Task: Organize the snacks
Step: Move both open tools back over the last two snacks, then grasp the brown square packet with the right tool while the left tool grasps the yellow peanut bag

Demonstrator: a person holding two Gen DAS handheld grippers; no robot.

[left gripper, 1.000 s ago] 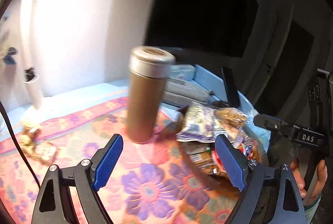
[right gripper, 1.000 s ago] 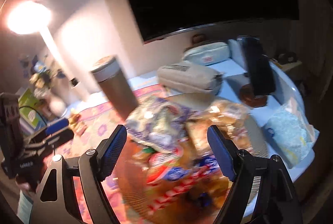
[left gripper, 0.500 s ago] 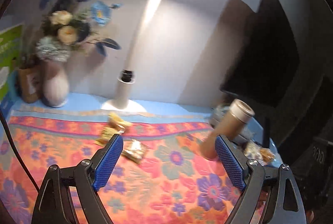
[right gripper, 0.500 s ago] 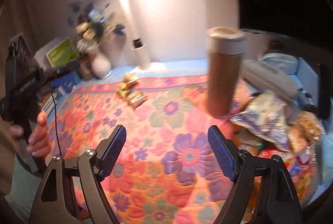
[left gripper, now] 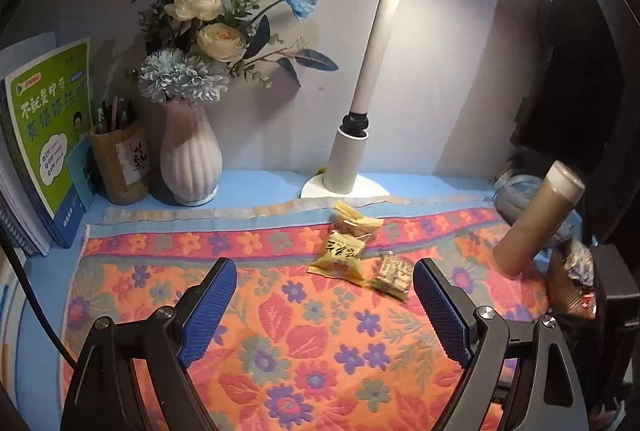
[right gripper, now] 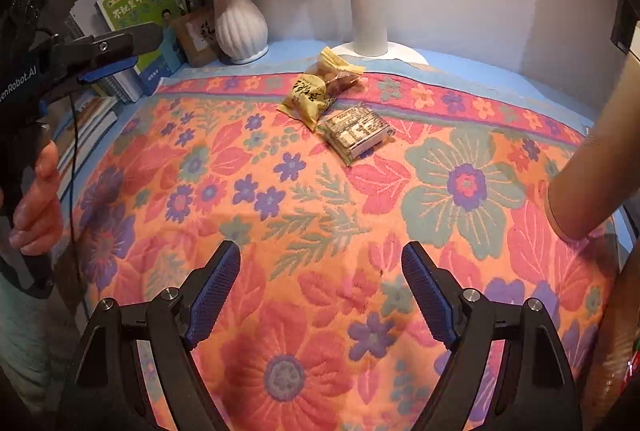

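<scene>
Both cameras have swung away from the heaped snack plate that filled them a second ago and now face the far side of the flowered cloth (right gripper: 304, 215). In the left view the left gripper (left gripper: 324, 311) has its jaws spread wide with nothing between them; the right gripper (right gripper: 320, 295) in the right view is equally wide and empty.

The loose snacks lie in the upper middle of both frames: a yellow packet (left gripper: 340, 251) touching a small clear-wrapped bar (left gripper: 394, 271), with another yellow wrapper (left gripper: 354, 217) just behind, near the lamp base (left gripper: 346, 187). The brown flask (left gripper: 536, 223) stands at the right edge of the left view, and a sliver of the snack pile (left gripper: 572, 279) shows beside it.

This turn suggests the strays on the cloth are the next target, probably to be gathered with the rest. The left gripper is already lined up on them; no grasp has begun.
</scene>
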